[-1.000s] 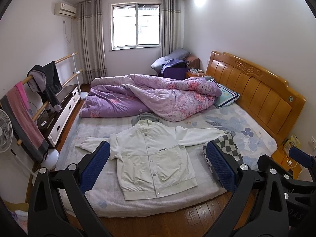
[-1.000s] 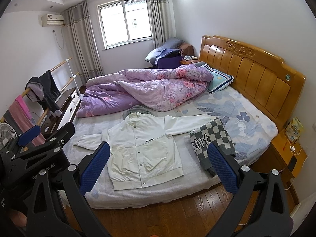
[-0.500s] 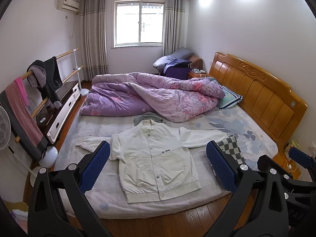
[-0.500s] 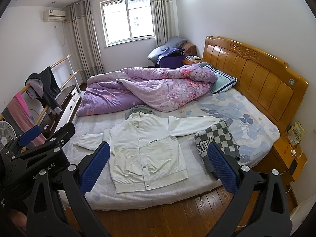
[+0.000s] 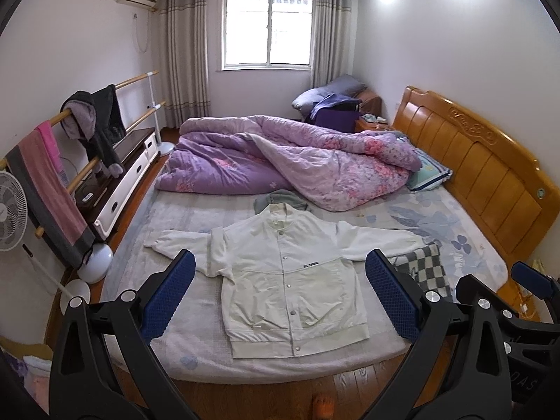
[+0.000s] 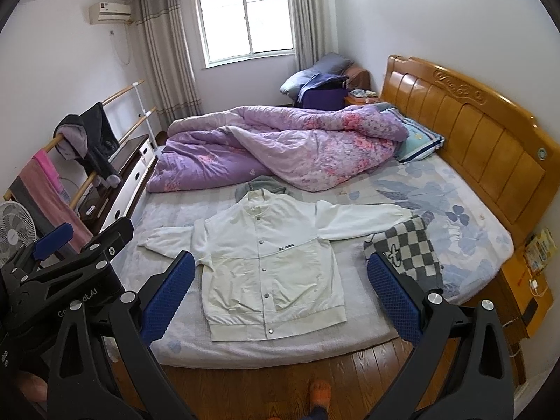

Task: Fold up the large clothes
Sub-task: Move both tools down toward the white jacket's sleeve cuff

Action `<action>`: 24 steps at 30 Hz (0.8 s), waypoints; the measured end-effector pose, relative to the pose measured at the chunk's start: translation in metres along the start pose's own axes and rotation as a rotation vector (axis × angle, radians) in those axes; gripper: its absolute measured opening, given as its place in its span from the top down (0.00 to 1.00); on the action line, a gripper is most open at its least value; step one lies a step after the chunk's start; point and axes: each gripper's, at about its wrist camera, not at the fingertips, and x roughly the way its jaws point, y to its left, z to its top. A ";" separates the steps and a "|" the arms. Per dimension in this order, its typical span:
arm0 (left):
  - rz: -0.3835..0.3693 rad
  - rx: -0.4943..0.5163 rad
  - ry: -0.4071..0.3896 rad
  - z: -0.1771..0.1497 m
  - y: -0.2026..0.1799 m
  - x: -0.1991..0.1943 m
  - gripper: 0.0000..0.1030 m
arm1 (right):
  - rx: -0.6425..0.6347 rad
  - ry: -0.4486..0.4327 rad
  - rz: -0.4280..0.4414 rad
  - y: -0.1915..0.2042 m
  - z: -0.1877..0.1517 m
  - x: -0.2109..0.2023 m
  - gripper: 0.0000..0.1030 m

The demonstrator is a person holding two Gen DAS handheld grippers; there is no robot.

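Observation:
A white button-up jacket lies flat, front up, on the near part of the bed, both sleeves spread out; it also shows in the right wrist view. My left gripper is open and empty, held well back from the bed above the floor. My right gripper is open and empty too, beside the left one, which shows at the lower left of the right wrist view. Neither touches the jacket.
A checkered garment lies by the jacket's right sleeve. A grey garment sits behind the collar. A purple quilt covers the far half. Wooden headboard at right, drying rack and fan at left, nightstand at right.
Both cameras have risen and tilted up slightly; the bed and jacket sit lower and a little farther in view. Both grippers stay open.

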 end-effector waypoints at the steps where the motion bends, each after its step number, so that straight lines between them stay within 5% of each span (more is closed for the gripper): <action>1: 0.009 -0.004 0.003 0.001 -0.001 0.005 0.05 | -0.004 0.005 0.012 -0.002 0.005 0.008 0.07; 16: 0.216 -0.109 0.094 0.061 -0.027 0.133 0.05 | -0.145 0.106 0.203 -0.022 0.091 0.147 0.07; 24: 0.318 -0.144 0.207 0.052 0.011 0.207 0.05 | -0.201 0.223 0.276 0.015 0.103 0.229 0.07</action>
